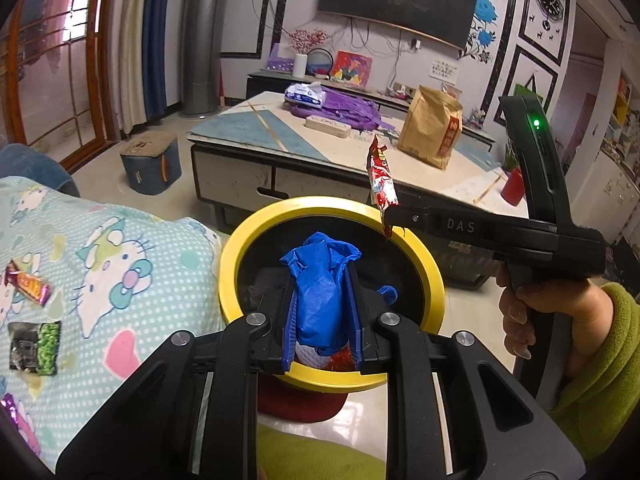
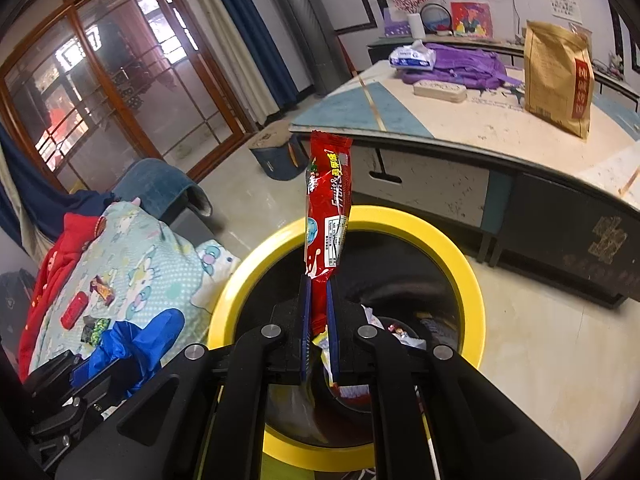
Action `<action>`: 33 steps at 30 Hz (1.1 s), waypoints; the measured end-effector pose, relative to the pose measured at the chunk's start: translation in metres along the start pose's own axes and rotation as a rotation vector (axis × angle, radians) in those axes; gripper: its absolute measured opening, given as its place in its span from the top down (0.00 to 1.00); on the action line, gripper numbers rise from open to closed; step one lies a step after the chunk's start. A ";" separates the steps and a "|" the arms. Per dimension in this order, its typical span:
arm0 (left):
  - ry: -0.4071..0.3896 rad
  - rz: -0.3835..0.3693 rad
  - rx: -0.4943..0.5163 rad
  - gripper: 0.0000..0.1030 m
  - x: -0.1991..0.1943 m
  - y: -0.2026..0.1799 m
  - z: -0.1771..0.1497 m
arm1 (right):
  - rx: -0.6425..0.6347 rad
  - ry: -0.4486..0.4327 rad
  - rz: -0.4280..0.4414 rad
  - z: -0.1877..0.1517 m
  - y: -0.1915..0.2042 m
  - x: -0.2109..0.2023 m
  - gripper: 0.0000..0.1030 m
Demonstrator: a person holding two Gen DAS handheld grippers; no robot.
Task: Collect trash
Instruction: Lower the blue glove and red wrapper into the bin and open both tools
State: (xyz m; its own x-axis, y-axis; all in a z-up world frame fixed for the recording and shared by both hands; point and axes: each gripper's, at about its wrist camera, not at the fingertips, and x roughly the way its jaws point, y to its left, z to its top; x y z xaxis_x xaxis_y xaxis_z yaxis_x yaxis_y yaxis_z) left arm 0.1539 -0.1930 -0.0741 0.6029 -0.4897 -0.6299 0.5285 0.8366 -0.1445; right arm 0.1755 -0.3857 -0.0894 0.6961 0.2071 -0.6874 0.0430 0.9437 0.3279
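My left gripper is shut on a crumpled blue glove and holds it over the open mouth of the yellow-rimmed trash bin. My right gripper is shut on a long red snack wrapper that stands upright above the same bin. In the left wrist view the right gripper reaches in from the right with the red wrapper at the bin's far rim. In the right wrist view the blue glove shows at lower left. Several wrappers lie inside the bin.
A Hello Kitty blanket on the left carries a purple-orange candy wrapper, a green-black wrapper and a red packet. A low table beyond the bin holds a brown bag, purple cloth and tissues. A dark stool stands on the floor.
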 end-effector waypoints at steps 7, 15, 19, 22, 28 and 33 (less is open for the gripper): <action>0.043 -0.004 0.014 0.86 0.019 -0.003 -0.004 | 0.022 0.031 -0.013 -0.004 -0.010 0.010 0.93; 0.080 -0.026 0.053 0.85 0.039 -0.011 -0.007 | 0.058 0.058 -0.018 -0.006 -0.021 0.018 0.91; 0.096 -0.026 0.068 0.84 0.046 -0.015 -0.009 | 0.076 0.059 -0.019 -0.006 -0.026 0.019 0.90; 0.104 -0.025 0.079 0.83 0.051 -0.018 -0.010 | 0.089 0.061 -0.020 -0.006 -0.029 0.020 0.88; 0.107 -0.028 0.078 0.81 0.062 -0.017 -0.006 | 0.111 0.060 -0.020 -0.006 -0.034 0.020 0.74; 0.097 -0.020 0.072 0.61 0.065 -0.017 -0.003 | 0.128 0.038 -0.024 -0.003 -0.039 0.015 0.65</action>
State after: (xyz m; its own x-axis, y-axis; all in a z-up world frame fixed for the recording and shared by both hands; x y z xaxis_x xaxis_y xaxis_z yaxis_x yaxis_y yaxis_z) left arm 0.1821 -0.2379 -0.1147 0.5328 -0.4773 -0.6988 0.5836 0.8052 -0.1050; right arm 0.1821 -0.4180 -0.1149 0.6663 0.1967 -0.7193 0.1523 0.9083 0.3895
